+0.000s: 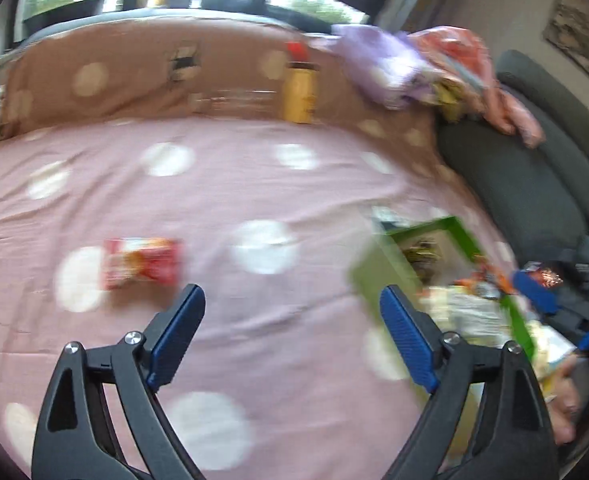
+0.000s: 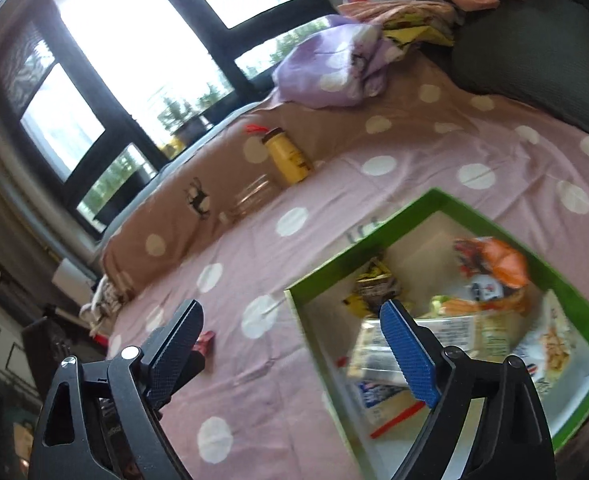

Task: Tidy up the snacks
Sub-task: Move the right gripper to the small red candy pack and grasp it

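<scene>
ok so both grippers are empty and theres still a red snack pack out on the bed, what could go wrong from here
1. The red snack pack lies flat on soft bedding; the open left gripper might pinch the sheet along with it.
2. The green box already holds several packets, so another drop could land on its rim or spill out.
3. The yellow bottle lies tilted against the brown pillow and could roll if the bedding gets tugged.

Your right gripper (image 2: 290,320) stands wide with nothing between its jaws, above the near corner of the green box (image 2: 358,250) of snack packets (image 2: 490,266) on the pink dotted sheet (image 2: 414,152), where a yellow bottle (image 2: 288,156) lies.
</scene>
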`<state>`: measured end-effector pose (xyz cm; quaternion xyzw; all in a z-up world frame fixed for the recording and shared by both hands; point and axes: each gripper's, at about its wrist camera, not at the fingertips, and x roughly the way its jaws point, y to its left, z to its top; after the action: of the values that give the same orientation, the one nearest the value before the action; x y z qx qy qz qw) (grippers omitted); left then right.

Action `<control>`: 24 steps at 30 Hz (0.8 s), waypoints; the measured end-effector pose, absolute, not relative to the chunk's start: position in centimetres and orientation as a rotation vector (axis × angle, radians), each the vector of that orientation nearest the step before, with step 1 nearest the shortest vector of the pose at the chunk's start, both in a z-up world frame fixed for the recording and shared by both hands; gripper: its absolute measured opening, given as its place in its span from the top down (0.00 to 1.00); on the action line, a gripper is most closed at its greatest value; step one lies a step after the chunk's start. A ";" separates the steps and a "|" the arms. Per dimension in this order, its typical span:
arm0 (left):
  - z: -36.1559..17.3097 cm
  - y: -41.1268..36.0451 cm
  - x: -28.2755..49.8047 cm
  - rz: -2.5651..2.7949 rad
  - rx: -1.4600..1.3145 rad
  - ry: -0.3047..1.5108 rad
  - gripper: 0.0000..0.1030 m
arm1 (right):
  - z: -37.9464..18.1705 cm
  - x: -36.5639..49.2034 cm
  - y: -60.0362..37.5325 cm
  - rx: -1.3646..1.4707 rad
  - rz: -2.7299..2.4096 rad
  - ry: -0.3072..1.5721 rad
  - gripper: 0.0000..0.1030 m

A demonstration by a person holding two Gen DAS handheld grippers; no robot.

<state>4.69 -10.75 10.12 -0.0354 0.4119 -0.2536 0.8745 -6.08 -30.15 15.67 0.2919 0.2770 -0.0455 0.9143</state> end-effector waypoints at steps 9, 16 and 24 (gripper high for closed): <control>3.5 -0.6 11.2 -0.365 -0.343 1.054 0.13 | 12.9 5.9 -19.2 0.545 0.197 0.830 0.12; 2.6 -0.8 13.5 -0.424 -0.380 1.047 0.14 | 6.8 14.6 -15.4 0.486 0.155 1.027 0.12; 1.8 -2.6 14.3 -0.441 -0.274 1.000 0.42 | 3.0 17.1 -14.8 0.450 0.198 1.046 0.27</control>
<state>14.35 -2.58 1.83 -0.1300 0.4740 -0.2089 0.8454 17.09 -14.76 2.96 0.2128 0.4943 0.0935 0.8376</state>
